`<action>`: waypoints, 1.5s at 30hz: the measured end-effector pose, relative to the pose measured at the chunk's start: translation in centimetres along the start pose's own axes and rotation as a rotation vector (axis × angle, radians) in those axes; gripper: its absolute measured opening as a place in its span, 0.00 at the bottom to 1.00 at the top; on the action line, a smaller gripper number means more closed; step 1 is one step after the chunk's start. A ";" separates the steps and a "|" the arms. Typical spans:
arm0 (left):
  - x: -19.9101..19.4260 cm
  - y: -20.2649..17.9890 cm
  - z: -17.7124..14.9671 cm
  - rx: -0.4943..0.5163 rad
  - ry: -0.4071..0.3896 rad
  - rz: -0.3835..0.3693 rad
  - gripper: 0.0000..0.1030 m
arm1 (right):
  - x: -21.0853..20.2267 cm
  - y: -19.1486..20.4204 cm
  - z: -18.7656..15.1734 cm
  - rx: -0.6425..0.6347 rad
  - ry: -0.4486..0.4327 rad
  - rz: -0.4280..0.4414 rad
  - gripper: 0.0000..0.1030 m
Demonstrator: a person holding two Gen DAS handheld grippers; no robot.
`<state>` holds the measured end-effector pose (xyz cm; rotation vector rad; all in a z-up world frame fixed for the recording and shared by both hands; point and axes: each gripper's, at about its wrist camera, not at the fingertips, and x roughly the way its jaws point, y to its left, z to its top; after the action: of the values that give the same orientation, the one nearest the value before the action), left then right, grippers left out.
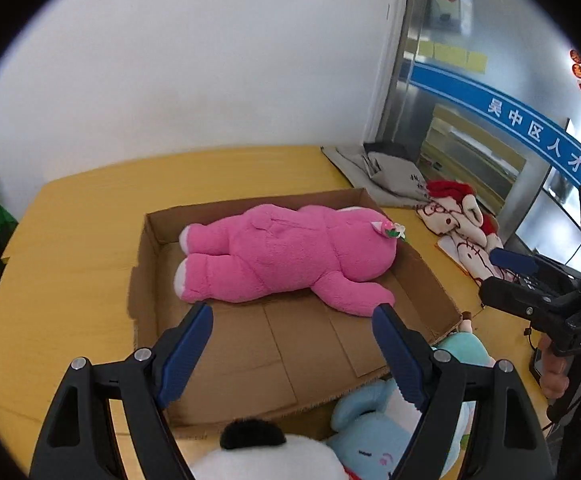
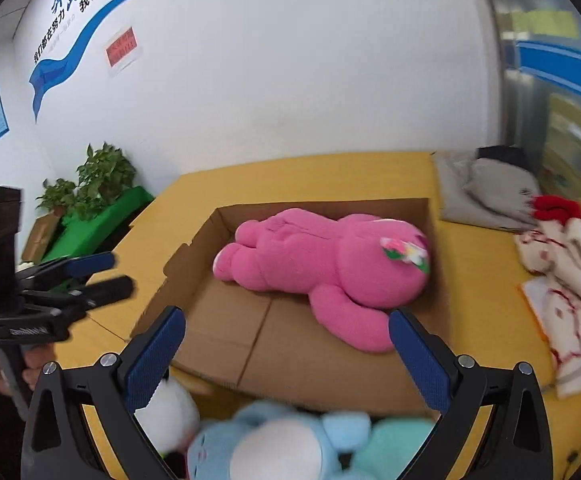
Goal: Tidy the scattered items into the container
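Pink plush (image 1: 286,258) lying in cardboard box (image 1: 430,280), just beyond left tool (image 1: 292,334) and right tool (image 2: 286,336), both spread wide, empty

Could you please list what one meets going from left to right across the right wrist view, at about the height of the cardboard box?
Left gripper → potted plants → cardboard box → pink plush toy → grey cloth → red-and-white plush toy.

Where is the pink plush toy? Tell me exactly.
The pink plush toy lies face down inside the cardboard box on the yellow table, toward the box's far side, ahead of both grippers in each wrist view.
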<state>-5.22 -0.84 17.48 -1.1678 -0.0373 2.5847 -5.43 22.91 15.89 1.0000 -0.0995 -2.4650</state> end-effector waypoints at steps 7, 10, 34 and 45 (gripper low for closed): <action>15.7 3.2 3.8 -0.009 0.279 -0.076 0.79 | 19.2 -6.6 2.4 -0.007 0.378 -0.041 0.98; 20.6 5.0 2.5 -0.057 0.335 -0.062 0.78 | 21.8 -7.3 1.5 -0.001 0.358 -0.098 1.00; 10.5 10.9 -8.3 -0.101 0.471 0.044 0.77 | 11.3 -4.2 -7.3 -0.141 0.421 -0.102 1.00; 5.2 10.6 -10.2 -0.132 0.342 0.051 0.74 | 6.5 -2.9 -10.1 -0.138 0.374 -0.187 0.99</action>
<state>-3.75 -10.48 5.33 -1.6640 -0.1058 2.4187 -3.84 23.58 3.62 1.4408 0.2945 -2.3585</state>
